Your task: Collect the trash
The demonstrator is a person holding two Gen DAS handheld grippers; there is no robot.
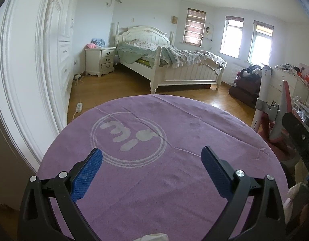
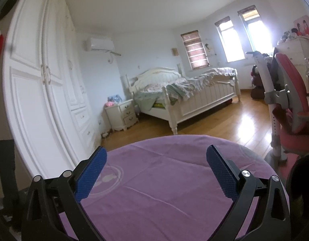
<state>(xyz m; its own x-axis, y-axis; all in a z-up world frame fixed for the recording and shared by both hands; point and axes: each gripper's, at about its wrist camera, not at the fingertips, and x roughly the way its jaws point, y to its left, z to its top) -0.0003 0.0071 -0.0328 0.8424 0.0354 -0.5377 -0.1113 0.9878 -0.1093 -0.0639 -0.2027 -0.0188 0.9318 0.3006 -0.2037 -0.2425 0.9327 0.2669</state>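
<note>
A bedroom with a white wardrobe along the left wall and an unmade white bed at the far side. In front, a round table under a purple cloth bearing a pale circular logo. A pink chair stands to the right. Both grippers hover over the cloth, the left gripper and right gripper each spread wide and holding nothing. A white crumpled scrap, possibly tissue trash, peeks in at the bottom edge of the left view.
</note>
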